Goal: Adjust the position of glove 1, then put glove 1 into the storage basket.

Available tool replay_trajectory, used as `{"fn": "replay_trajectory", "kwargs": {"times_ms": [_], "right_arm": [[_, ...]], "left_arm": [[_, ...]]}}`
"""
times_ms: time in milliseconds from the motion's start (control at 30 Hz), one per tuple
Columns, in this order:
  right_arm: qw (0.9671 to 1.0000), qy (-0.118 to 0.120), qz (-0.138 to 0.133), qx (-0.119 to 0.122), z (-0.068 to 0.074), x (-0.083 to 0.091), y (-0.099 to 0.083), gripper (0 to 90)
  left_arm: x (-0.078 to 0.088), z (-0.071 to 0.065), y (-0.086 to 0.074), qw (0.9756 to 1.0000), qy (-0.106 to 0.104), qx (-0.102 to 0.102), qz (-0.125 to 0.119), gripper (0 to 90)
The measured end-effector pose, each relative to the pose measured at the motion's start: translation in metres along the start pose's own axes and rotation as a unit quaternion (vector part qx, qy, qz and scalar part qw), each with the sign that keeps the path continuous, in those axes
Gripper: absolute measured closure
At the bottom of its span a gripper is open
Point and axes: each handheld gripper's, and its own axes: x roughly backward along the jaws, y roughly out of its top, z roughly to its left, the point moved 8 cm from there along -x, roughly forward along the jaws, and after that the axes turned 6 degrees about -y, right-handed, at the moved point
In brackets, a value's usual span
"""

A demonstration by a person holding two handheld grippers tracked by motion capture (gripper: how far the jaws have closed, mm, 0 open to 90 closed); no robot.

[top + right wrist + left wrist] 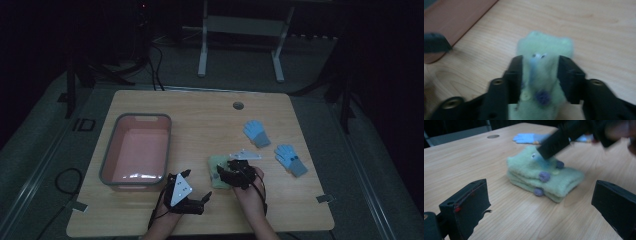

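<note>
Near the table's (150, 107) front middle, between the pink bin (136, 150) and blue gloves (256, 132): folded green gloves (544, 176), straddled by right gripper (539, 75), jaws half-spread, pads flanking the sides, grip uncertain. Left gripper (539, 207) agape, empty, just short, facing the stack's long side.

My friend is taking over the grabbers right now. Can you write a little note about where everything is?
Right gripper: jaws part open astride the folded fuzzy green glove pair with purple dots; grip unclear.
Left gripper: open, empty, near the green pair.
Wooden table: grey-rimmed pink plastic bin on the left, nothing in it; two loose light-blue gloves on the right.
Done: green pair folded.
Left, probably: bin it, then the blue ones.
</note>
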Motion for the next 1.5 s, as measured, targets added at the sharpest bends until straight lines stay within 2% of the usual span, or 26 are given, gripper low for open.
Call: {"fn": "replay_trajectory", "kwargs": {"times_ms": [100, 133, 167, 233, 300, 367, 433, 500, 600, 633, 667, 767, 833, 900, 1033, 1133, 1167, 1200, 1233, 1267, 1300, 1333, 1367, 1433, 1467, 1500], "right_arm": [[0.9997, 0.02, -0.004, 0.01, -0.008, 0.002, 0.007, 32.8], [0.9997, 0.02, -0.004, 0.01, -0.008, 0.002, 0.007, 32.8], [0.9989, 0.043, -0.003, 0.018, -0.009, 0.003, 0.008, 27.1], [0.9979, 0.056, -0.016, 0.027, -0.016, 0.003, 0.013, 22.3], [0.9967, 0.062, -0.021, 0.048, -0.02, 0.004, 0.014, 13.2], [0.9939, 0.07, -0.036, 0.077, -0.024, 0.006, 0.018, 14.0], [0.9906, 0.064, -0.051, 0.11, -0.028, 0.007, 0.022, 13.5], [0.9881, 0.062, -0.055, 0.13, -0.033, 0.008, 0.026, 13.0], [0.9898, 0.074, -0.043, 0.113, -0.04, 0.01, 0.031, 12.9], [0.9904, 0.083, -0.04, 0.103, -0.041, 0.01, 0.033, 12.0], [0.9909, 0.087, -0.045, 0.092, -0.043, 0.01, 0.037, 11.7], [0.989, 0.115, -0.039, 0.084, -0.041, 0.009, 0.043, 11.7], [0.9865, 0.13, -0.028, 0.096, -0.038, 0.005, 0.044, 17.0], [0.9866, 0.128, -0.017, 0.1, -0.036, -0.003, 0.044, 27.1], [0.986, 0.142, 0.008, 0.088, -0.033, -0.021, 0.04, 36.6], [0.9837, 0.158, 0.028, 0.081, -0.029, -0.035, 0.032, 34.8], [0.9837, 0.158, 0.028, 0.081, -0.029, -0.035, 0.032, 34.8], [0.9827, 0.163, 0.045, 0.077, -0.029, -0.044, 0.024, 34.5], [0.9824, 0.163, 0.052, 0.074, -0.03, -0.048, 0.021, 34.5], [0.9824, 0.163, 0.052, 0.074, -0.03, -0.048, 0.021, 34.5], [0.9807, 0.171, 0.066, 0.067, -0.031, -0.054, 0.016, 33.5], [0.9807, 0.171, 0.066, 0.067, -0.031, -0.054, 0.016, 33.5], [0.9792, 0.172, 0.084, 0.067, -0.032, -0.059, 0.011, 31.4], [0.9755, 0.184, 0.105, 0.058, -0.032, -0.064, 0.005, 31.5], [0.9755, 0.184, 0.105, 0.058, -0.032, -0.064, 0.005, 31.5], [0.973, 0.198, 0.108, 0.048, -0.03, -0.065, 0.003, 40.3]], "left_arm": [[-0.001, -0.001, 0.003, 0.9995, 0.027, -0.016, 0.006, 1.6], [-0.001, -0.001, 0.003, 0.9995, 0.027, -0.016, 0.006, 1.5], [-0.002, -0.002, 0.005, 0.9997, 0.022, -0.007, 0.011, 1.5], [-0.004, -0.004, 0.005, 0.9997, 0.012, 0.004, 0.021, 1.6], [-0.006, -0.008, 0.005, 0.9992, -0.016, 0.019, 0.03, 1.6], [-0.009, -0.013, 0.007, 0.9979, -0.042, 0.03, 0.039, 1.6], [-0.01, -0.016, 0.01, 0.997, -0.057, 0.026, 0.044, 1.6], [-0.009, -0.02, 0.016, 0.9957, -0.086, 0.008, 0.033, 1.6], [-0.01, -0.021, 0.023, 0.9946, -0.098, -0.016, 0.031, 9.0], [-0.01, -0.021, 0.023, 0.9946, -0.098, -0.016, 0.031, 9.3], [-0.012, -0.023, 0.025, 0.9916, -0.121, -0.03, 0.034, 10.8], [-0.018, -0.024, 0.026, 0.9879, -0.136, -0.058, 0.048, 15.6], [-0.022, -0.025, 0.027, 0.9848, -0.144, -0.079, 0.056, 22.9], [-0.028, -0.026, 0.028, 0.9822, -0.146, -0.099, 0.064, 26.4], [-0.038, -0.026, 0.027, 0.9784, -0.154, -0.114, 0.078, 32.9], [-0.046, -0.026, 0.021, 0.9735, -0.162, -0.131, 0.094, 38.9], [-0.046, -0.026, 0.021, 0.9735, -0.162, -0.131, 0.094, 39.4], [-0.049, -0.025, 0.019, 0.9719, -0.164, -0.136, 0.101, 39.9], [-0.053, -0.025, 0.014, 0.967, -0.174, -0.144, 0.119, 40.8], [-0.053, -0.025, 0.014, 0.967, -0.174, -0.144, 0.119, 40.8], [-0.056, -0.025, 0.01, 0.9639, -0.171, -0.157, 0.13, 40.8], [-0.056, -0.025, 0.01, 0.9639, -0.171, -0.157, 0.13, 40.7], [-0.058, -0.024, 0.01, 0.962, -0.169, -0.165, 0.137, 40.8], [-0.059, -0.022, 0.009, 0.9612, -0.166, -0.17, 0.14, 42.3], [-0.059, -0.022, 0.009, 0.9612, -0.166, -0.17, 0.14, 42.9], [-0.061, -0.02, 0.007, 0.9608, -0.16, -0.175, 0.144, 44.0]]}}
